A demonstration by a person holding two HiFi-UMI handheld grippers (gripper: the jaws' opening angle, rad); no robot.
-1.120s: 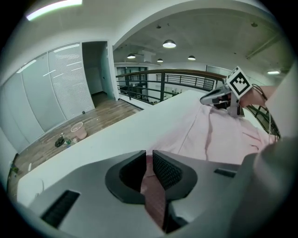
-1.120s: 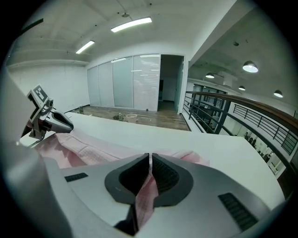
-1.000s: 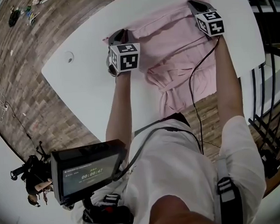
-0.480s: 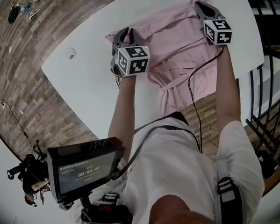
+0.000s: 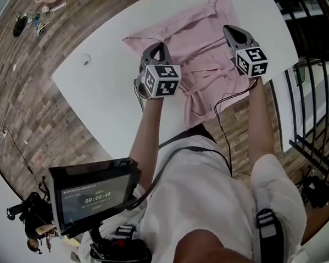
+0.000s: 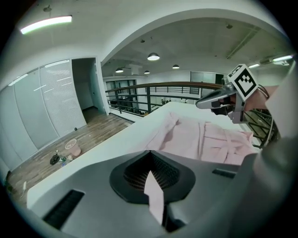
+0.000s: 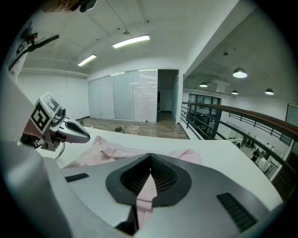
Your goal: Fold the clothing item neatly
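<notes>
- garment (image 5: 200, 22): pink, spread on the white table (image 5: 101, 87), near end hanging off the near edge towards the person
- left gripper (image 5: 158, 45): over the garment's left side; jaws have just been closing and are now pressed together on a thin strip of pink cloth, which its own view shows running between the pads
- right gripper (image 5: 227, 29): over the right side, same picture; jaws have just been closing and are pinching a pink strip
- the two grippers sit well apart across the garment's width, about level with each other, both tilted down and pointing far
- seen from the left gripper view, the right one hangs above the cloth, not on the table
- can't tell which edge or seam each one holds; the rest of the garment lies flat beyond the jaws
- step, my read: both grasps are made and the fold stroke is starting, with no fold laid yet
- next move needs both hands travelling together at matched height, cloth kept taut between them, held edge carried over and set down square on the flat part, then release
- watch: the pinch is thin and could slip, and the hanging near end could drag the whole garment towards the table edge
</notes>
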